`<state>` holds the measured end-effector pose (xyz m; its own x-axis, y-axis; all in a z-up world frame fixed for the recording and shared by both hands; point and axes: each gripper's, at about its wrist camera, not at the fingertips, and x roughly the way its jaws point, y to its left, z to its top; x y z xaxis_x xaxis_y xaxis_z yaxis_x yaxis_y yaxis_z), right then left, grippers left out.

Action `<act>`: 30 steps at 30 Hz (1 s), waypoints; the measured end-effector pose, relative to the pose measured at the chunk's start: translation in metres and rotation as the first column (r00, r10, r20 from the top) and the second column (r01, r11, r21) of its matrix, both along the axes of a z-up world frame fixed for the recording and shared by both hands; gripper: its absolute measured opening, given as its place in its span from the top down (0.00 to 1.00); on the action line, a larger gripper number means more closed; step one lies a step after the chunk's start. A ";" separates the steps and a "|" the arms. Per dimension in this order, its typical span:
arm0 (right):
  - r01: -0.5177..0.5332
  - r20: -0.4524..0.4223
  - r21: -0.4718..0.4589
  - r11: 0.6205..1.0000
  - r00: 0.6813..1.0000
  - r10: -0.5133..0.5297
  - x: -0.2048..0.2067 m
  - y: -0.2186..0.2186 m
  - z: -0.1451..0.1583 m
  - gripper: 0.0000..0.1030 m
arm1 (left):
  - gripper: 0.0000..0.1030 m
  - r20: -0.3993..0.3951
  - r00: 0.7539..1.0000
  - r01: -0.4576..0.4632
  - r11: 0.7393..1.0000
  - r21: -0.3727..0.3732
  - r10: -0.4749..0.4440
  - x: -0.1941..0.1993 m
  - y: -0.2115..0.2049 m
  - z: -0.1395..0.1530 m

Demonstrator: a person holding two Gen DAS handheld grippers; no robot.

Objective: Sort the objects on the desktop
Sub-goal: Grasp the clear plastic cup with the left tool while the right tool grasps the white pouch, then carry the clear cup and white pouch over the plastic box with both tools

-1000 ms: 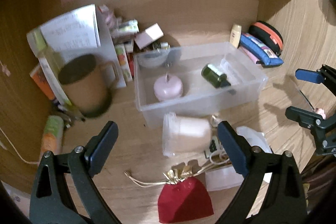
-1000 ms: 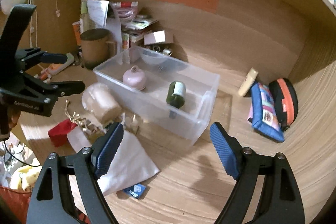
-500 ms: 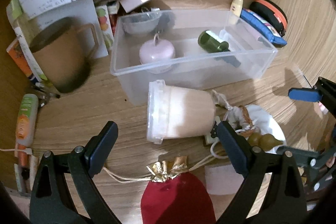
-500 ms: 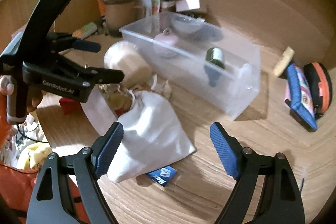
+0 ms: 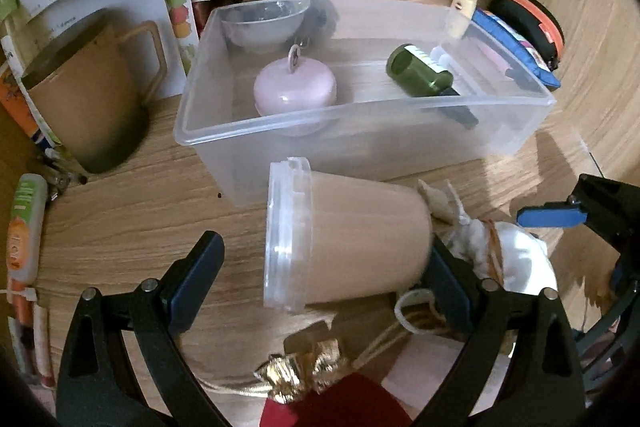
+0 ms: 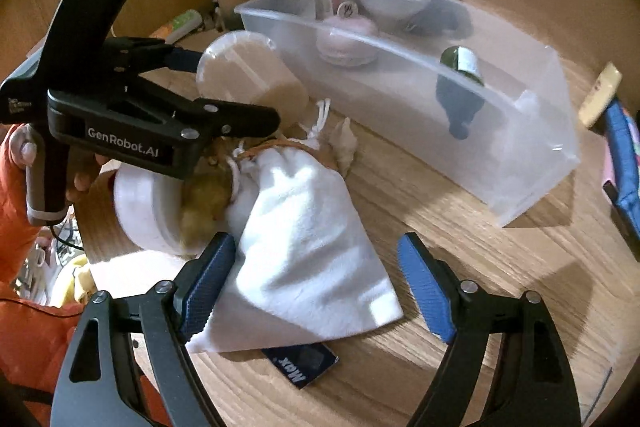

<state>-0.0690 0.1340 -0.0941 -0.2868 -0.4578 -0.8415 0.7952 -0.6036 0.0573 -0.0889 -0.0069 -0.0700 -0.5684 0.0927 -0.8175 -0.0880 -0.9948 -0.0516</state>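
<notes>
Lidded cup, beige with a clear lid, is seen on its side in the left wrist view, lying on the counter between the spread fingers of the left gripper; whether the right-hand finger touches its base cannot be told. Ahead of the fingers a clear plastic bin is set, and a pink round case, a green bottle and a small bowl are held in it. A brown mug is placed ahead and to the left. A red pouch is seen close below, between the fingers.

From the right wrist view, the right gripper is held released, its fingers apart over a white drawstring bag that is spread on the counter. The left gripper is seen ahead to the left, open around the lidded cup. The clear plastic bin is placed ahead of the fingers. A dark blue packet is partly covered by the bag.
</notes>
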 end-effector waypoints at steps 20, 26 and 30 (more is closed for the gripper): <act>0.065 0.035 -0.103 0.993 0.998 -0.061 -0.009 0.024 0.017 0.69 | 0.32 -0.038 0.999 0.009 1.000 0.025 -0.008 0.000 0.004 0.002; 0.095 -0.029 -0.123 0.988 0.995 -0.099 -0.009 0.037 0.036 0.74 | 0.36 -0.052 0.999 -0.011 0.999 0.047 0.013 0.004 -0.002 0.007; 0.114 -0.066 -0.150 0.982 0.990 -0.125 -0.007 0.045 0.052 0.75 | 0.36 -0.069 0.997 -0.031 0.998 0.052 0.034 0.008 -0.006 0.011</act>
<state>-0.0756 0.1794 -0.0422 -0.4065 -0.5321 -0.7427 0.7231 -0.6842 0.0944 -0.0808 -0.0133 -0.0585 -0.6274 0.1133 -0.7704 -0.0608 -0.9935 -0.0966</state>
